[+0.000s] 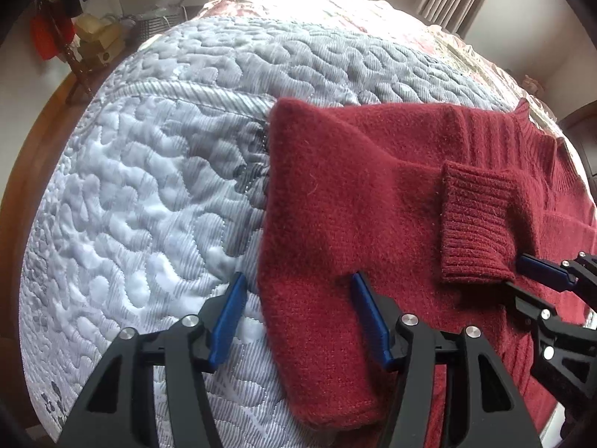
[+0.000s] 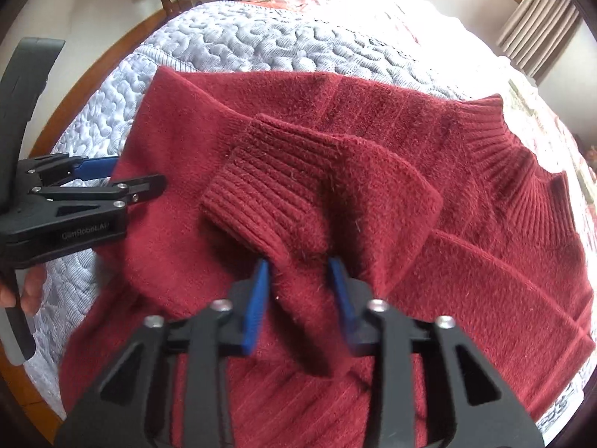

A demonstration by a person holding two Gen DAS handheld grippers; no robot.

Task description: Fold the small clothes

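Sweater [image 1: 373,194] is the single garment we count: one dark red knit, spread on one pale quilted bedspread [image 1: 149,186] that covers the bed. We count two grippers, each with two blue-padded fingers.

Starting at the left, our left gripper [image 1: 298,313] has its jaws spread wide and holds nothing. Its left pad sits over the bare quilt just off the garment's folded edge, and its right pad lies over the red knit, so that edge runs between the jaws. Whether the pads touch the fabric we cannot tell. In the right wrist view a hand [image 2: 26,291] shows at the left margin behind this gripper.

Further right, one sleeve lies folded across the body, and its ribbed cuff [image 2: 261,194] sits just ahead of our right gripper [image 2: 300,298]. Those jaws stand partly closed with a bunch of sleeve pinched between the two pads. Beyond the cuff, to the right, we see the ribbed collar [image 2: 522,164].

We see no containers near either set of jaws.
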